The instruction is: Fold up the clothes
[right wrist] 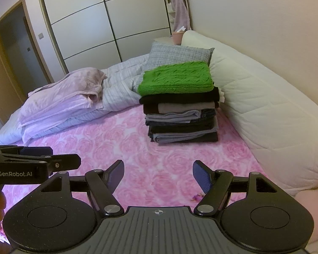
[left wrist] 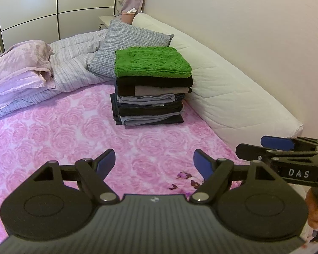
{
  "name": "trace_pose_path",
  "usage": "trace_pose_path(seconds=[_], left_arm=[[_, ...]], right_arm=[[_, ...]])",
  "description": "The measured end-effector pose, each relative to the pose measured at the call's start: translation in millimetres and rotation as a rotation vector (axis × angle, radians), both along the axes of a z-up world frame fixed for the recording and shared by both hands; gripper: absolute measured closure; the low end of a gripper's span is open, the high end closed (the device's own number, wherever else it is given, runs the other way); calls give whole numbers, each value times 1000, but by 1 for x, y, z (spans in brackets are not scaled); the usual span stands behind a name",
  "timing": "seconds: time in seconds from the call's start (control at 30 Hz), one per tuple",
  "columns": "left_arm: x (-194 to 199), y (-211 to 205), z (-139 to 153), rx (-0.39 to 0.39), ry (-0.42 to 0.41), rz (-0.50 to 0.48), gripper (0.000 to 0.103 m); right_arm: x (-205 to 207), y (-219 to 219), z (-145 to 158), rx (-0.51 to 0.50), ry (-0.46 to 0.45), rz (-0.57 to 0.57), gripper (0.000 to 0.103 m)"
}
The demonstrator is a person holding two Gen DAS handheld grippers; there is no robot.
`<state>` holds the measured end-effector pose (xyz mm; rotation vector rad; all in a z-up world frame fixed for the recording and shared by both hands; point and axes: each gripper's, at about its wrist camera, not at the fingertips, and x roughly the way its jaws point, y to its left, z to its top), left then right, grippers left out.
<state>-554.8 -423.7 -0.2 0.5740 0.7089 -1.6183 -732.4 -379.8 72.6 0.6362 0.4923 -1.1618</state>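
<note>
A stack of folded clothes (left wrist: pixel 150 103) (right wrist: pixel 182 122) stands on the pink rose-patterned bedspread (left wrist: pixel 63 131) (right wrist: pixel 116 139) beside the white padded headboard. On top lies a green knitted sweater (left wrist: pixel 152 62) (right wrist: pixel 177 78); below it are black, beige, grey and dark pieces. My left gripper (left wrist: pixel 154 160) is open and empty, hovering over the bedspread short of the stack. My right gripper (right wrist: pixel 158 171) is open too, nothing between its blue pads. Each gripper shows side-on in the other's view, the right gripper (left wrist: pixel 286 148) at the right edge, the left gripper (right wrist: pixel 31 158) at the left edge.
A grey checked pillow (left wrist: pixel 129 48) (right wrist: pixel 176 55) leans behind the stack. A crumpled lilac and striped duvet (left wrist: pixel 31 69) (right wrist: pixel 74 97) covers the far left of the bed. White padded headboard (left wrist: pixel 233 89) (right wrist: pixel 265 110) runs along the right. Wardrobe doors (right wrist: pixel 108 21) stand behind; small dark petals (left wrist: pixel 184 175) lie near.
</note>
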Motion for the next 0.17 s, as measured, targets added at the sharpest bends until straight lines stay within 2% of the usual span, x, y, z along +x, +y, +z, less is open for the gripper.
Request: trace_pose_path(seconds=[0.17], left_arm=[[-4,-1,-1,0,-5,3,25]], right_arm=[[-3,-3,-1,0,-3,5,34]])
